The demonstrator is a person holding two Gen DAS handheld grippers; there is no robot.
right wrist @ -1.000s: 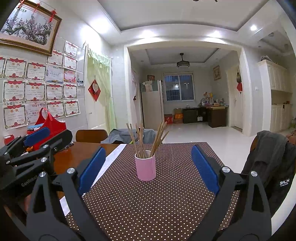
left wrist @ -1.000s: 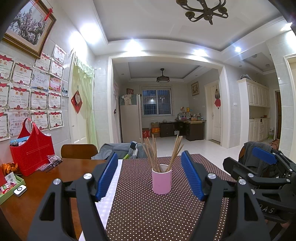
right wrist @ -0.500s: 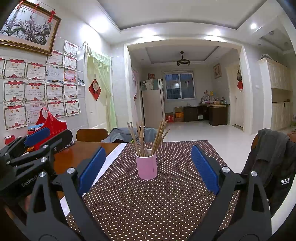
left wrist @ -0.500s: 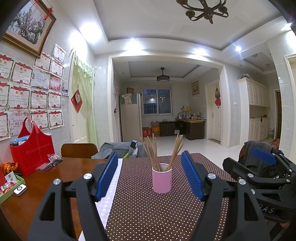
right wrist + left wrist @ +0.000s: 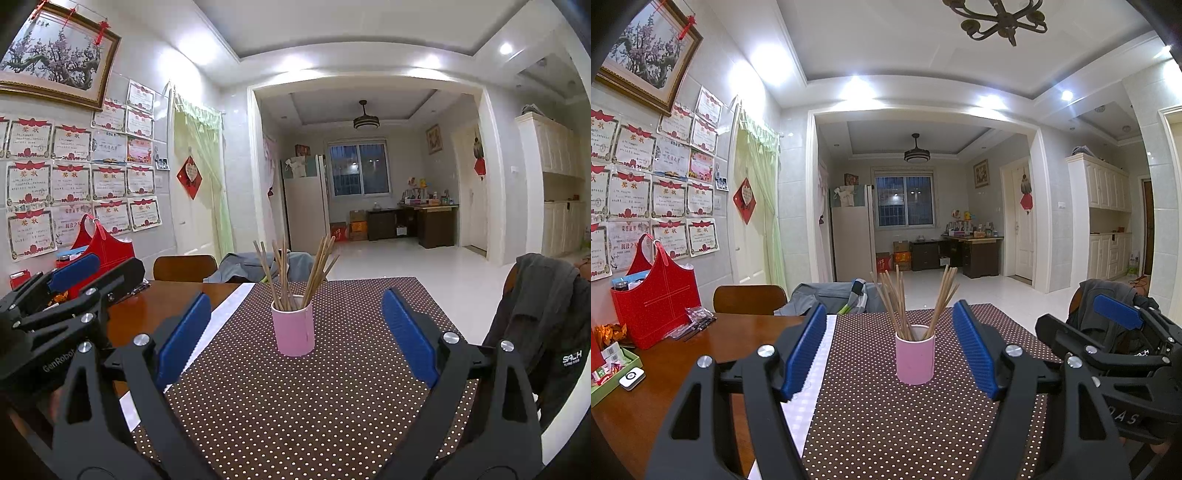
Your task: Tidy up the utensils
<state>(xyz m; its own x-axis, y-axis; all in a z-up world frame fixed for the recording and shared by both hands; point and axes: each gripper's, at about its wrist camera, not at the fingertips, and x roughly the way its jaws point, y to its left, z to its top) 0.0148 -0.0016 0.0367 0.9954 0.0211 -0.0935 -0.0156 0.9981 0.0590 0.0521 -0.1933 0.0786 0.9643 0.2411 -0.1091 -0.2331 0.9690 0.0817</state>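
A pink cup [image 5: 915, 359] [image 5: 293, 328] stands upright on the brown dotted cloth [image 5: 886, 424] [image 5: 303, 406], holding several wooden chopsticks [image 5: 908, 302] [image 5: 295, 273] that fan out of its top. My left gripper [image 5: 890, 349] is open, its blue pads wide apart and empty, a short way in front of the cup. My right gripper [image 5: 295, 336] is also open and empty, facing the same cup. Each gripper shows at the edge of the other's view: the right gripper [image 5: 1115, 325] and the left gripper [image 5: 70, 273].
The wooden table [image 5: 683, 354] carries a red bag [image 5: 653, 302], a green tray [image 5: 609, 373] of small items and a white device [image 5: 631, 376] at the left. A wooden chair [image 5: 750, 299] stands behind the table. A dark jacket [image 5: 543, 317] hangs at the right edge.
The right wrist view has drifted slightly, so the cup sits a little right and lower in it. The left gripper and the cup stay put.
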